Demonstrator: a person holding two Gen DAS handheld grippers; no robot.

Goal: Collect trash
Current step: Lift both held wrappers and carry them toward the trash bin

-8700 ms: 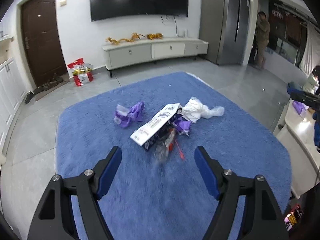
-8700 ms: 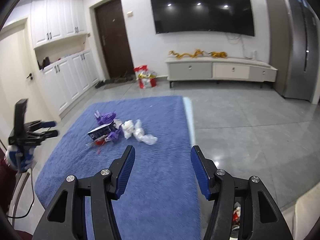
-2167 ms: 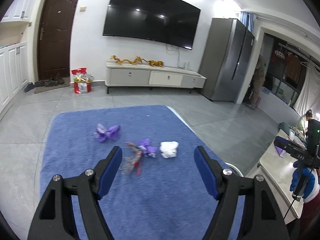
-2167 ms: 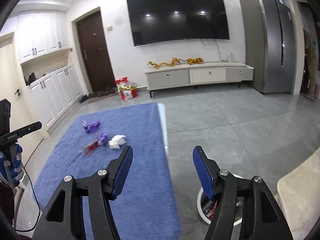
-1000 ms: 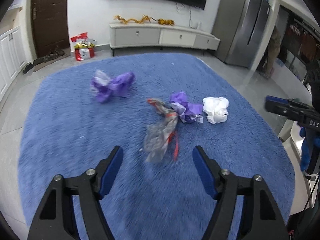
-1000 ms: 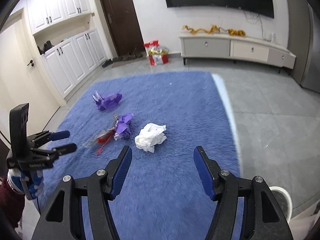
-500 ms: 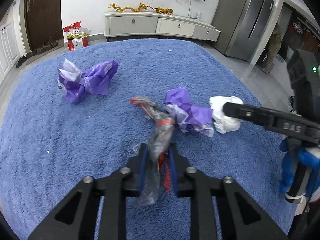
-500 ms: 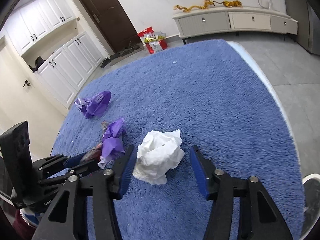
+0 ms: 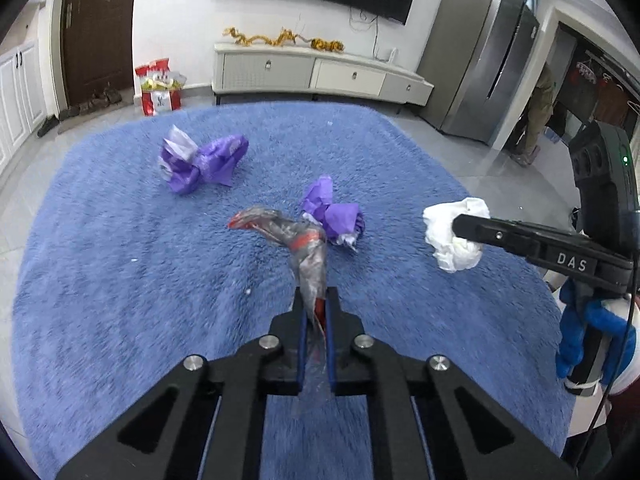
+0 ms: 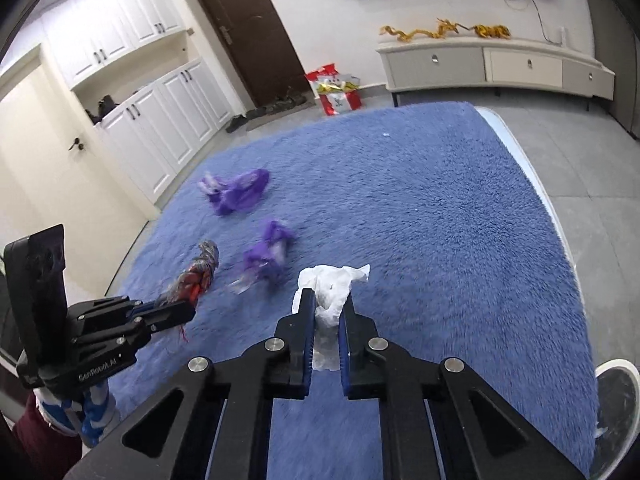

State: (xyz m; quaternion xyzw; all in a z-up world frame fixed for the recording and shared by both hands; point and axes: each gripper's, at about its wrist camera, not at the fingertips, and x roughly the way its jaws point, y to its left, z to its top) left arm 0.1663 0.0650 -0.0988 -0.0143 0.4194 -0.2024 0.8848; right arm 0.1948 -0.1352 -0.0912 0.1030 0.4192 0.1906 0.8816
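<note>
Bright even light, fisheye vignette, slight blur

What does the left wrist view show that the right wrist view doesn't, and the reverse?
Only the left wrist view: a fridge and a person in a doorway. Only the right wrist view: white cabinets and a round white rim off the rug's corner. Both: the rug, two purple wrappers, the left gripper shut on the clear wrapper, and the right gripper shut on the tissue.
</note>
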